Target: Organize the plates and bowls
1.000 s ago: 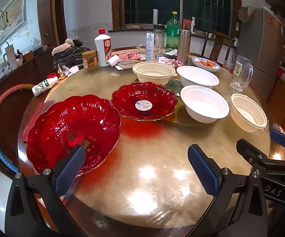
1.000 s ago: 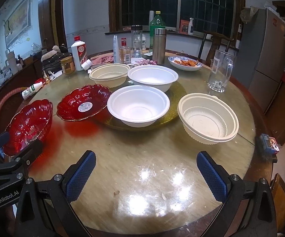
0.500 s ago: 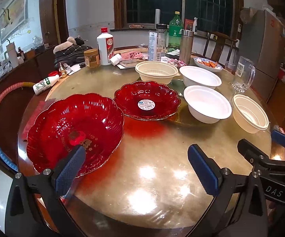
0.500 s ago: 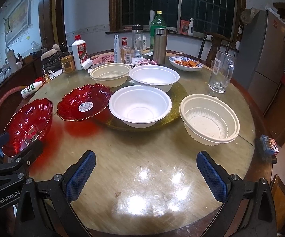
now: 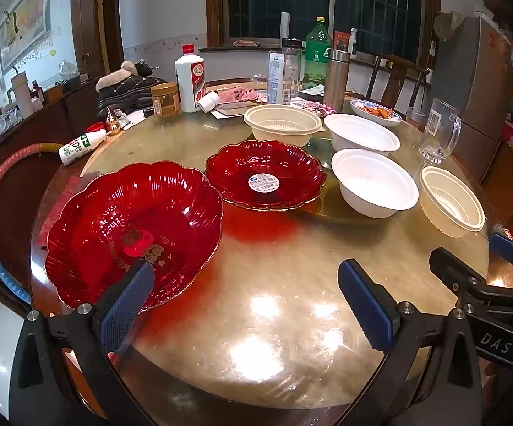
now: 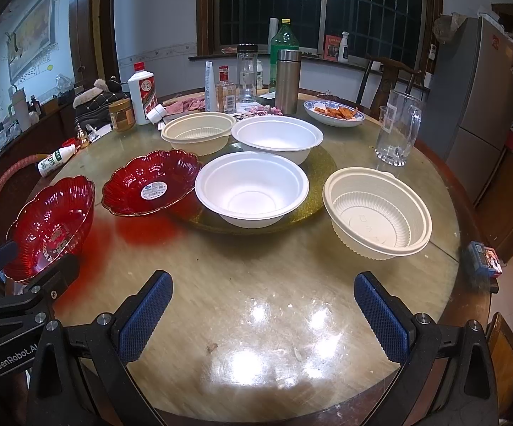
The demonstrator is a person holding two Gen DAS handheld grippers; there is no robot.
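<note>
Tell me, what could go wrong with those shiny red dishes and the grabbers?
The nearest red dish sits close to the table's edge, so a clumsy nudge from the open left gripper might push it off. The glass mug stands near the ribbed bowl; the right gripper reaching there could tip it.

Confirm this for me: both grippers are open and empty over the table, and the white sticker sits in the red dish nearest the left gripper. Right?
Not quite. The white sticker sits in the farther red dish, the one beside the white bowl, not in the near red dish by the left gripper; the left wrist view shows this. The rest holds: left and right gripper are open and empty.
</note>
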